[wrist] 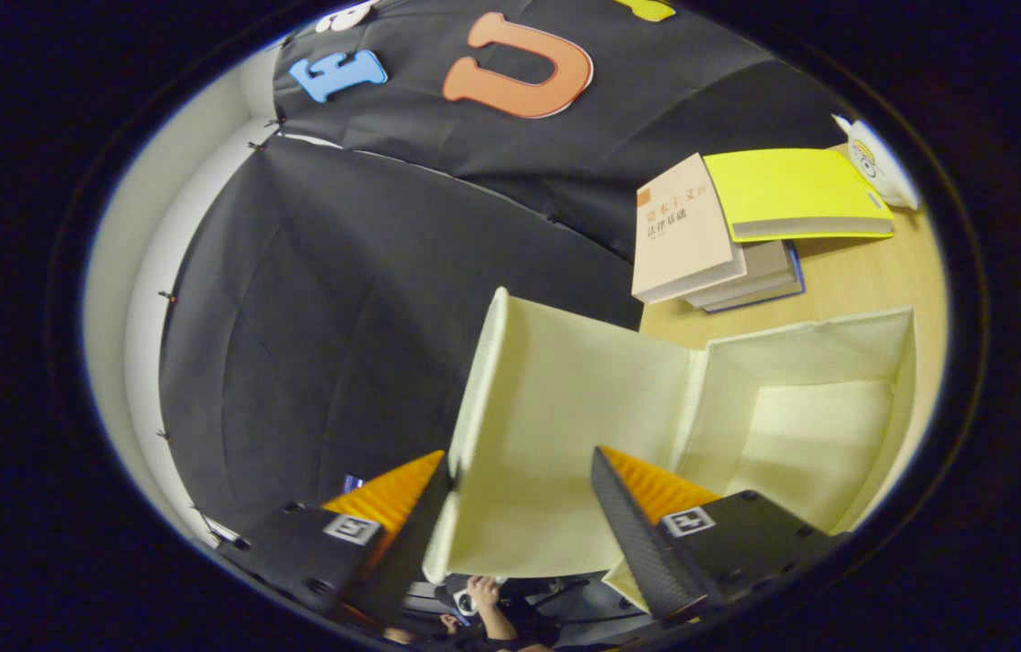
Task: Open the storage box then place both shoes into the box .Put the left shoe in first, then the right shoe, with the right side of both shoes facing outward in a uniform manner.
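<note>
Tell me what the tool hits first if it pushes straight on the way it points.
The tool would first meet the storage box lid, the pale panel standing between its open fingers. Whether the fingers already touch it is unclear. The box interior lies beside it.

Readable text: one item. The beige book (679, 231) on top of the stack on my desk (873, 276) carries a printed title in Chinese characters, two lines, reddish-brown, beside a small orange square at the cover corner; too small for me to transcribe surely. Yellow book (787, 188) cover: blank. Square coded markers (688, 521) on my tongs: pattern only, no text.
</note>
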### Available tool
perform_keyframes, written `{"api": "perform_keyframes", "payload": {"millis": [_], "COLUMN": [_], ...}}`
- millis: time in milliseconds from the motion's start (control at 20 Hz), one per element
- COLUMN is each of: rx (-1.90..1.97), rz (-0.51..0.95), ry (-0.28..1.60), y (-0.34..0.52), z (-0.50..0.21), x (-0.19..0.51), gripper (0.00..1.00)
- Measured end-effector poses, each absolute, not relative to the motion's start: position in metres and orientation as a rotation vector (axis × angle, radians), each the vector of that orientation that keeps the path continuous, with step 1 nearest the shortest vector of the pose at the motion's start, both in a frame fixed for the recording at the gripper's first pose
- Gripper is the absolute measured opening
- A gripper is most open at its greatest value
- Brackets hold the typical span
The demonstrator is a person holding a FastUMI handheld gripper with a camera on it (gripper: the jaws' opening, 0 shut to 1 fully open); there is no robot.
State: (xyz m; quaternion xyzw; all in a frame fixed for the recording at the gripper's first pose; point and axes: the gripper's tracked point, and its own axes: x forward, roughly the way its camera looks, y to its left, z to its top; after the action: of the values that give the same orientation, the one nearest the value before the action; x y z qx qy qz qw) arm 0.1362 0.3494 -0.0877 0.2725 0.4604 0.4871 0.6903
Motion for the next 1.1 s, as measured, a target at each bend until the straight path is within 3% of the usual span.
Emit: {"api": "perform_keyframes", "payload": {"millis": [50,400,1100], "rx": [0.587,0.553,0.399], "rz": [1.078,0.950,0.511], "ry": [1.035,1.043,1.007], "y": [0.355,0.327,0.117], "z": [-0.097,-0.116,-0.158], "x": [0.132,0.136,0.164], "gripper": [1.00,1.00,1.00]}}
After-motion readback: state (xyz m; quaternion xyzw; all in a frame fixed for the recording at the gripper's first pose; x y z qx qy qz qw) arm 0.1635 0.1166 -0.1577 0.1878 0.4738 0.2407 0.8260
